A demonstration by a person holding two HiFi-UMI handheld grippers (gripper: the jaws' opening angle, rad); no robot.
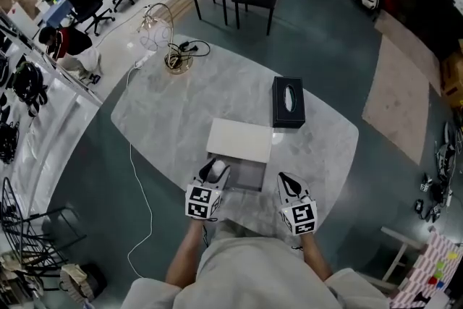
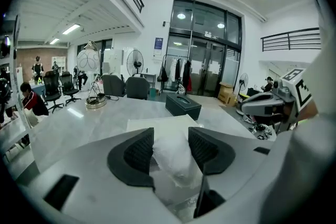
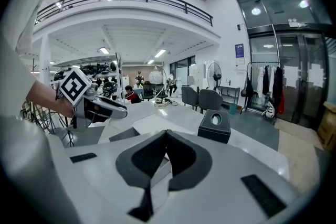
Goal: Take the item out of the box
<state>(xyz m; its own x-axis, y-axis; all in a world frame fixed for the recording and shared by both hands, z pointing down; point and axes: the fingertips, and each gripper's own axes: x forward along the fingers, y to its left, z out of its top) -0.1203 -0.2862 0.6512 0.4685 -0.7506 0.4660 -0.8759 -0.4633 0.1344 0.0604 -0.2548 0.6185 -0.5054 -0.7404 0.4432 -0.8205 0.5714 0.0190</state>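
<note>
White lid just behind box, black tissue box beyond right, open tabletop either side

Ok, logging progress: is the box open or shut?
Open: the white lid lies offset behind the box, baring its grey inside; the left gripper grips a white wrapped item.

No word, brand or number can be read. Only letterless square markers are borne by the left claw and right claw; a blue wall sign is too small.

Left gripper over open box, right gripper beside
</note>
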